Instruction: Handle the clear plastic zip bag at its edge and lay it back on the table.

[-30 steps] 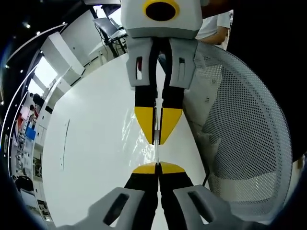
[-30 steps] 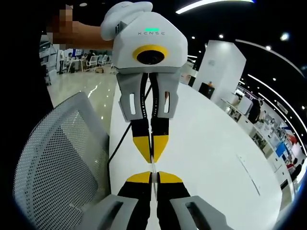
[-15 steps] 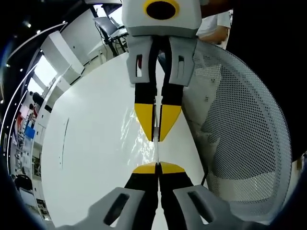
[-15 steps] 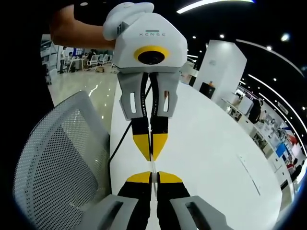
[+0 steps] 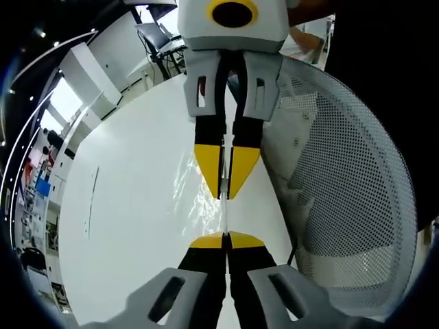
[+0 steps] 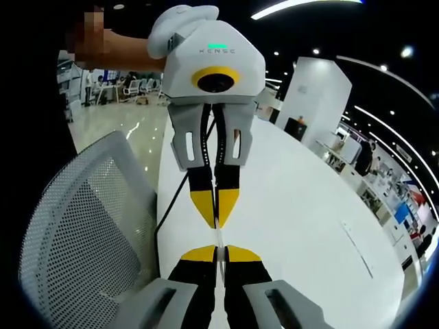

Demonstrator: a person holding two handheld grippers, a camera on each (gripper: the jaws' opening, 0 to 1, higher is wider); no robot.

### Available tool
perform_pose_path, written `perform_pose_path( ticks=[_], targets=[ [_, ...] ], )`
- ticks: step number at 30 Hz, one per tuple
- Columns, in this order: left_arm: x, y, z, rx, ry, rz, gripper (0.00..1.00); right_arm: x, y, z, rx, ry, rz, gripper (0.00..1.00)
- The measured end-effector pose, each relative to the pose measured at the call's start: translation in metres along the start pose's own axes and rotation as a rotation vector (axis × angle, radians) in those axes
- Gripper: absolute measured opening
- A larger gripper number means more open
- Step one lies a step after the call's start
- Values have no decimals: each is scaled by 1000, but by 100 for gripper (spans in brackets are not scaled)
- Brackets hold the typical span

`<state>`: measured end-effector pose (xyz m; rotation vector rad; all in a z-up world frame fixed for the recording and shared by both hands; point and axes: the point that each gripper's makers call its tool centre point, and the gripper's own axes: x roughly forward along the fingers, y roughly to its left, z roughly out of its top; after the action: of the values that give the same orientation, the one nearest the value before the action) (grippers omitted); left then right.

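The clear plastic zip bag shows as crinkled glints over the white table, and its thin edge runs taut between the two grippers. My left gripper is shut on that edge at the bottom of the left gripper view. My right gripper faces it from above, shut on the same edge. In the right gripper view my right gripper pinches the bag edge, and the left gripper faces it, held by a person's hand.
A white mesh office chair stands close beside the table edge, also seen as the chair back. A dark cable hangs at the table's rim. The table stretches away wide. An office hall with desks lies behind.
The two grippers have drawn very slightly apart along the bag's edge. Both stay shut on it.
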<state>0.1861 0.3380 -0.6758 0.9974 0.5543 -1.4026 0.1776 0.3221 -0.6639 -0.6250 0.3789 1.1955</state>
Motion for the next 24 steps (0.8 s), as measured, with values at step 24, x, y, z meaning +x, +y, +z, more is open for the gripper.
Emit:
perform_pose_path(
  ticks=[24],
  targets=[
    [-2, 2, -4, -7, 0, 5, 0, -2, -1, -2, 9, 2, -4, 0]
  ],
)
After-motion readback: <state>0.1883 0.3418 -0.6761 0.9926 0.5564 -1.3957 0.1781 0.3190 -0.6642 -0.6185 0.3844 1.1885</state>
